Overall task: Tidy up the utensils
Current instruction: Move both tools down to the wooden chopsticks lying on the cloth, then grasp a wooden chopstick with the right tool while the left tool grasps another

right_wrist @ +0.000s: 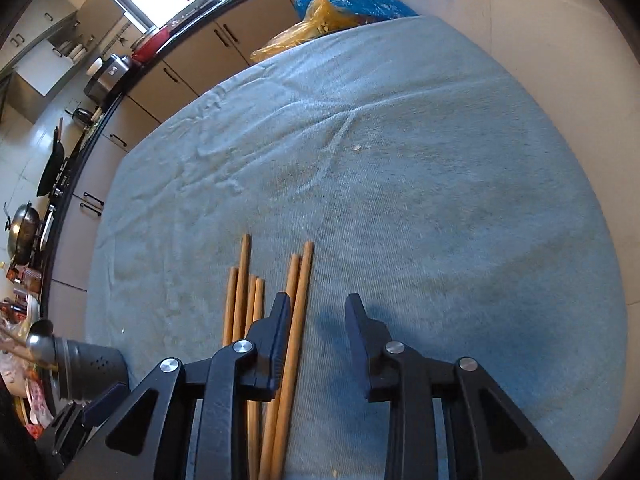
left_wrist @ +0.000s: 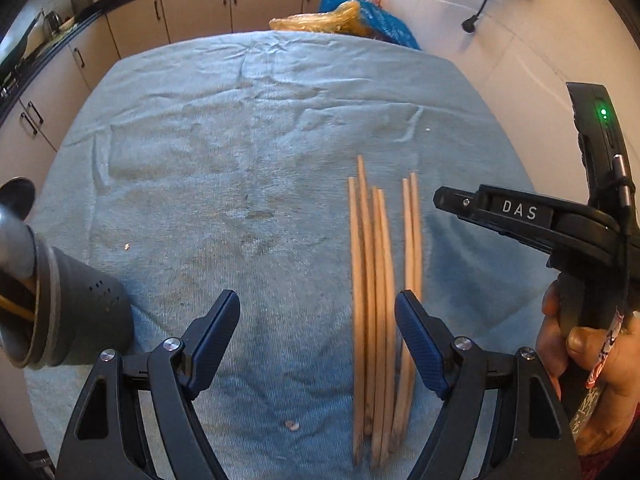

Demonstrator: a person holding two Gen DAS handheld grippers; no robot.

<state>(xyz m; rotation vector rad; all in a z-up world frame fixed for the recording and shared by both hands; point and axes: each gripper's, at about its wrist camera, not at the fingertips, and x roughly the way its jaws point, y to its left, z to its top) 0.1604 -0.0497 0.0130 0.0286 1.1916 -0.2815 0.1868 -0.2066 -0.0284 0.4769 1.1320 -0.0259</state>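
Both claws empty atm, so this looks like a reach/pick step, nothing in hand.

Left gripper (left_wrist: 318, 322): jaws spread wide, nothing between the pads. The chopsticks (left_wrist: 374, 300), 6 wooden ones, lie flat on the blue towel (left_wrist: 240, 128), running roughly along the claw's forward axis. 4 sit just inside its right finger (left_wrist: 420, 344); the other 2 pass under/behind that finger. Grey holder (left_wrist: 76, 312) lies tipped on its side, well off to the claw's left, mouth toward camera, w/ a ladle-like handle and a thin stick poking out.

Right gripper (right_wrist: 318, 328): also parted, gap narrower, nothing held. From its own view 2 chopsticks (right_wrist: 294, 320) run just inside its left finger (right_wrist: 276, 344), other 4 outside/left of that finger. Holder (right_wrist: 86, 368) far to its lower left.

My read: most of the job is left, 6 sticks not yet in the holder.

Next move prob: pick 1 claw, center it over a pair, drop to the towel, close across the shafts. Sticks are thin, packed close and round, so risk of grabbing extras or rolling 1 away. Holder is on its side; insertion needs a near-horizontal approach, or stand it up 1st.
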